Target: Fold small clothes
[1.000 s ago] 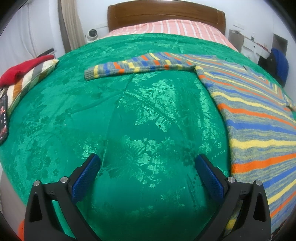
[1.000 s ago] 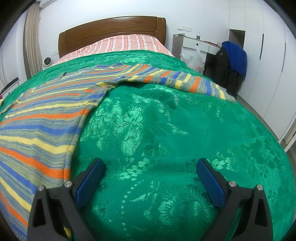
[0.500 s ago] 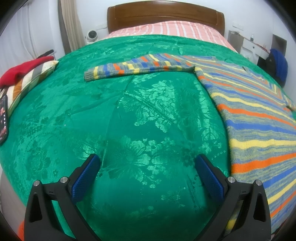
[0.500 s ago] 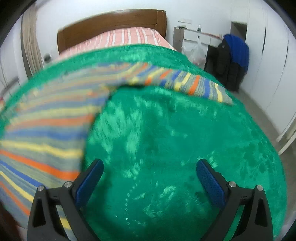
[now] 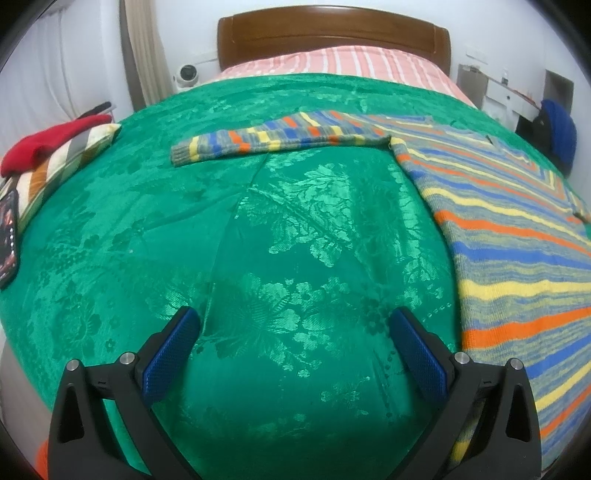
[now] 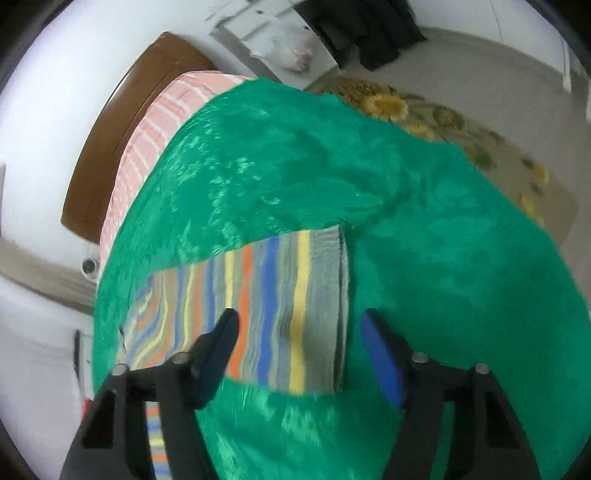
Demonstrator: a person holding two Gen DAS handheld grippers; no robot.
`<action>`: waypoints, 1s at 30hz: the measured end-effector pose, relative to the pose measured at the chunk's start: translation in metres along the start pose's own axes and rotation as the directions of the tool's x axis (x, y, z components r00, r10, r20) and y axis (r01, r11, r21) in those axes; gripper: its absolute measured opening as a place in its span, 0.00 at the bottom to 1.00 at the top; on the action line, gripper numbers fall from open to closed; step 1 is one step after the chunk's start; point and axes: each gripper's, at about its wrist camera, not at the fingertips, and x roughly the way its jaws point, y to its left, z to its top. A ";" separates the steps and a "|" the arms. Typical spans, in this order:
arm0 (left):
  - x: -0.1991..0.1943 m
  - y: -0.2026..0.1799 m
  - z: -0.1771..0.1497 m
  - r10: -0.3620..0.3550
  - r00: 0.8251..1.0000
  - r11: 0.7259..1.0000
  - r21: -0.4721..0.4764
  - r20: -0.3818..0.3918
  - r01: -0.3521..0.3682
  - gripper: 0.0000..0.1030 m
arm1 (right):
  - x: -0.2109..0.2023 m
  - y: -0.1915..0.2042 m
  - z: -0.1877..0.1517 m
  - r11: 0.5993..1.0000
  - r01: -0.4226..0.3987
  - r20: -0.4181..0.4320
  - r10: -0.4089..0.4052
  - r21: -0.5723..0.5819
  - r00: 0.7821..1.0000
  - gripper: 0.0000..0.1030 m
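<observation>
Left tool (image 5: 293, 334): jaws spread wide, nothing between them, hovering over bare green bedspread (image 5: 258, 240). Blue pads face each other across the floral weave, not touching the cloth as far as the view shows.

Right tool (image 6: 300, 345): rolled to one side, view tilted and motion-blurred. Jaws have just been closing; a clear gap remains between the pads. The cuff end of the striped sweater's (image 6: 266, 314) sleeve lies on the bedspread between and just beyond the two pads. No pad is seen pressing on it, so the tool is open and not pinching; contact cannot be confirmed through the blur.

Sweater location: spread flat on the bed. In the left wrist view its body (image 5: 517, 240) covers the right side of the bedspread, with stripes of orange, yellow, blue and grey. One sleeve (image 5: 280, 140) extends leftward across the middle of the bed, lying flat, cuff at the far left end.

Left edge of bed: a phone (image 5: 7, 236) lies beside a striped pillow (image 5: 62, 162), with a red cloth (image 5: 48, 138) on top of the pillow.

Further back: pink striped sheet (image 5: 332, 62), then the wooden headboard (image 5: 332, 33) against the wall. A small white camera (image 5: 187, 74) sits left of the headboard.
</observation>
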 end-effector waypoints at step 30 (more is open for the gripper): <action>0.000 0.002 0.000 -0.015 1.000 1.000 0.006 0.012 0.015 1.00 | 0.091 0.347 -0.135 0.792 -0.430 -0.310 0.317 -0.434 0.896 0.77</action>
